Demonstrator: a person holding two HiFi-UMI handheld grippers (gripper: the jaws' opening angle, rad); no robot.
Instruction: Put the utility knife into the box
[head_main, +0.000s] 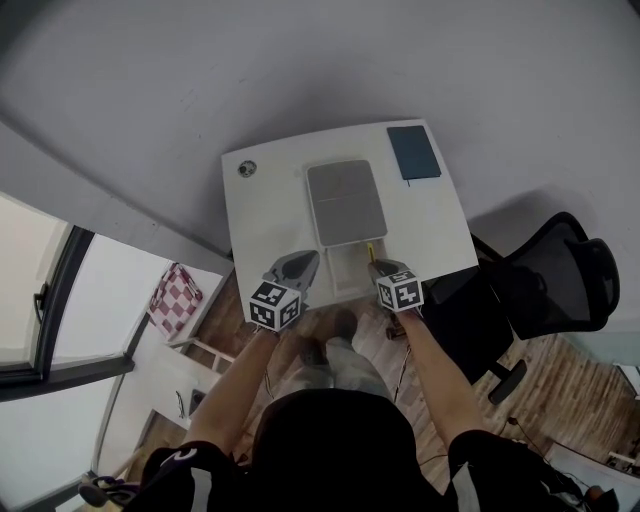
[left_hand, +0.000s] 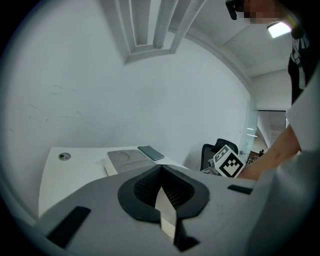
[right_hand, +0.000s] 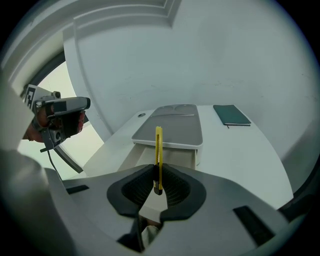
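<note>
Found left gripper (head_main: 297, 266) at table (head_main: 270, 210) near edge, jaws together, empty. Noted box (head_main: 345, 200) mid-table, drawer (head_main: 350, 268) drawn toward that edge. Found right gripper (head_main: 383, 268) clamped on utility knife (right_hand: 158, 155), upright, just by drawer. Judged light, stiff, slick; best gripped mid-body.

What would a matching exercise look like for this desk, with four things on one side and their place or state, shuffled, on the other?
Things:
1. utility knife
2. notebook
3. left gripper
4. lid

Place or state:
A. shut, with nothing in it
B. on the far right corner of the table
C. gray, lying over the far part of the box
D. yellow, gripped in the right gripper

Pairs: 1-D, 2-B, 3-A, 4-C
</note>
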